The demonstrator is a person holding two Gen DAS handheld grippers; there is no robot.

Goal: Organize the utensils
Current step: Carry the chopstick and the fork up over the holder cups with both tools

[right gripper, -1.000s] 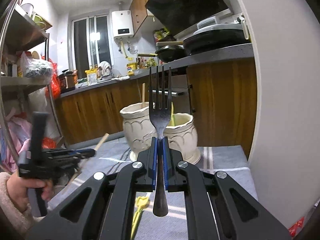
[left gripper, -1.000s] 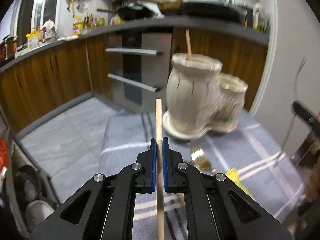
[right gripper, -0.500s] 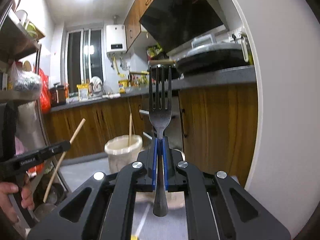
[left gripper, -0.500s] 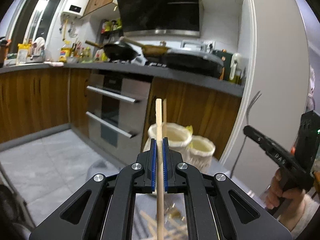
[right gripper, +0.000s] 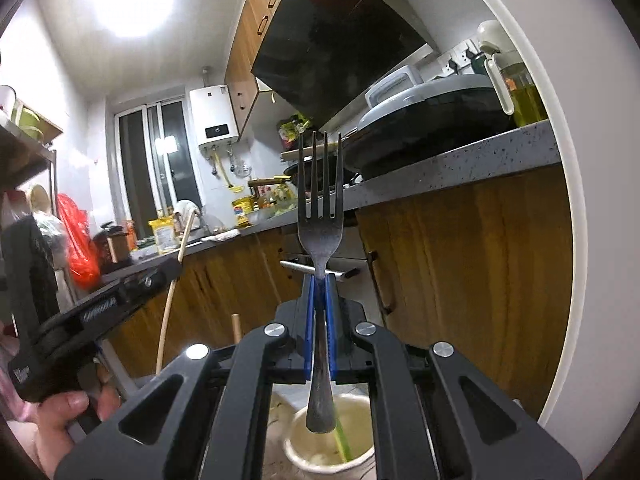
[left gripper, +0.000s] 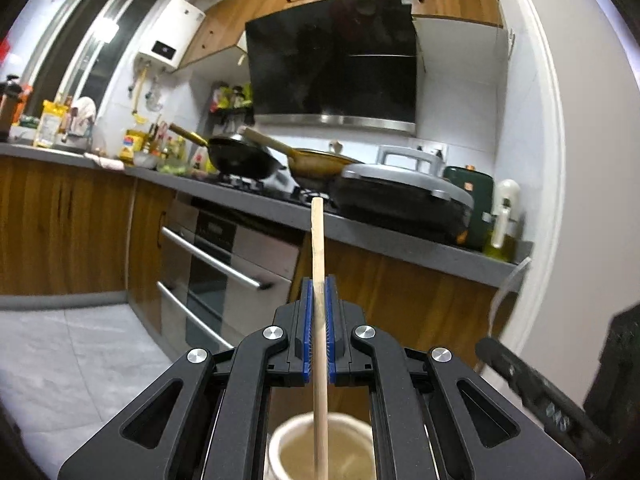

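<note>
Nearest the lens in the left wrist view, we saw the left gripper clamped tight on a wooden chopstick, which stood upright at the frame's centre, its lower end hanging over the mouth of a cream ceramic holder at the bottom edge. In the right wrist view, the right gripper was likewise closed hard on a metal fork, tines pointing up, handle end dangling above a second cream ceramic pot that held a green stick. At the lower left of that view we made out a hand gripping the other tool's black handle; white lettering ran along its side, too blurred for us to read. At the right edge of the left view, the other gripper's black body carried raised lettering we could not read either. Farther off, we saw wooden cabinets under a grey countertop, with a black wok and a grey-lidded pan on it. Yellow packets near the window bore print too small to read. On the far wall, upper left, hung a white water heater with a dark display panel, its figures illegible.
</note>
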